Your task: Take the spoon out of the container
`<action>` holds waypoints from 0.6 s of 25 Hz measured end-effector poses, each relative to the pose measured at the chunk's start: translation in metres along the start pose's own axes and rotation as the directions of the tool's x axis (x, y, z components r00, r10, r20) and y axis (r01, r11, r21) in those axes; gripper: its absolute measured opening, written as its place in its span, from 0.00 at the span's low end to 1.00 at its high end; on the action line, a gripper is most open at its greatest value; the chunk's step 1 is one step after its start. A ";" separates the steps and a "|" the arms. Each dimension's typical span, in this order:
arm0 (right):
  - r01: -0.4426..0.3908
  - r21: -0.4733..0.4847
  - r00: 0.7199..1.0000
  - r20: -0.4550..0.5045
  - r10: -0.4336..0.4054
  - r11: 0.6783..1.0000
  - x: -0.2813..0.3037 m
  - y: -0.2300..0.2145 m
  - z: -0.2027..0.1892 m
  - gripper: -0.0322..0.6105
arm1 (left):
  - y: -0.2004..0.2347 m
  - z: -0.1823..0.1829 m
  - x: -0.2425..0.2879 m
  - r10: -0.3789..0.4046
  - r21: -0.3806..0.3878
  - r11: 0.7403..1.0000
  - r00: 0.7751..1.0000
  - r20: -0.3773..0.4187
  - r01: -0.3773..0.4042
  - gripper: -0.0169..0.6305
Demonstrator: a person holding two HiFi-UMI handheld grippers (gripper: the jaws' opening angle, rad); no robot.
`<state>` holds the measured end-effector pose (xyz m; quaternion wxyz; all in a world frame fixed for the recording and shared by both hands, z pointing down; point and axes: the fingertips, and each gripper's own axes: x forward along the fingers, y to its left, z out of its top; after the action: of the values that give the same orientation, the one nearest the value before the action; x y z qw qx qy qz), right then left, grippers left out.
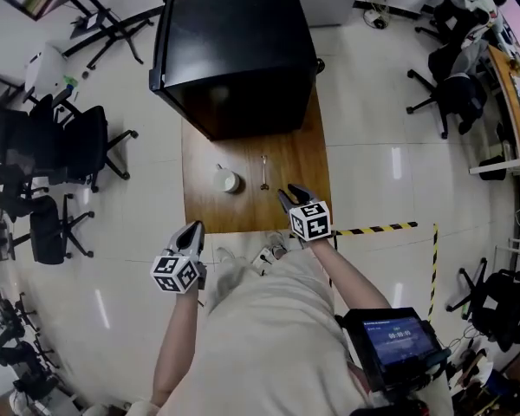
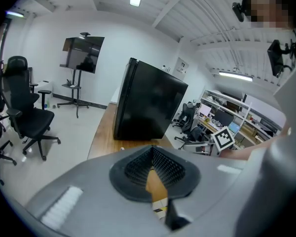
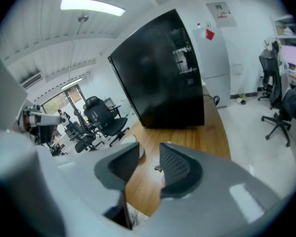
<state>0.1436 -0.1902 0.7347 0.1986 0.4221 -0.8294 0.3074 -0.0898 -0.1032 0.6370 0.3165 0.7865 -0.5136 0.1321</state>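
A small white container (image 1: 228, 180) stands on the wooden table (image 1: 243, 211). To its right a metal spoon (image 1: 264, 172) lies flat on the table, outside the container. My right gripper (image 1: 292, 193) hovers open over the table's front right part, just short of the spoon. Its own view shows the spoon's end (image 3: 158, 168) through the gap of the right gripper (image 3: 149, 157), with the container (image 3: 139, 151) half hidden behind one jaw. My left gripper (image 1: 193, 227) is shut and empty off the table's front left corner; the left gripper (image 2: 152, 154) points along the table.
A big black cabinet (image 1: 234, 50) fills the far half of the table. Black office chairs (image 1: 69, 146) stand on the floor to the left. Yellow-black tape (image 1: 377, 229) marks the floor on the right.
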 end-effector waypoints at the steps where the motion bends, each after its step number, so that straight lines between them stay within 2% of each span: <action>1: 0.003 0.012 1.000 0.019 -0.004 1.000 -0.005 0.002 0.004 0.25 | 0.003 0.000 -0.003 -0.002 0.000 1.000 1.000 0.002 0.002 0.03; 9: 0.055 0.061 0.983 0.170 -0.065 0.997 -0.067 0.020 0.024 0.23 | 0.010 -0.006 -0.028 -0.086 0.047 0.995 0.996 0.029 0.084 0.03; 12: 0.063 0.074 0.969 0.235 -0.078 0.995 -0.082 0.044 0.032 0.23 | 0.026 -0.001 -0.051 -0.092 0.075 0.993 0.994 0.056 0.088 0.03; 15: 0.090 0.087 0.962 0.250 -0.109 0.992 -0.086 0.076 0.027 0.23 | 0.053 -0.003 -0.080 -0.092 0.057 0.995 0.992 0.089 0.087 0.03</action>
<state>0.1282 -0.1243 0.6381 0.0899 0.5065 -0.8135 0.2712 -0.1719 -0.0578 0.6153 0.2772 0.8223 -0.4879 0.0952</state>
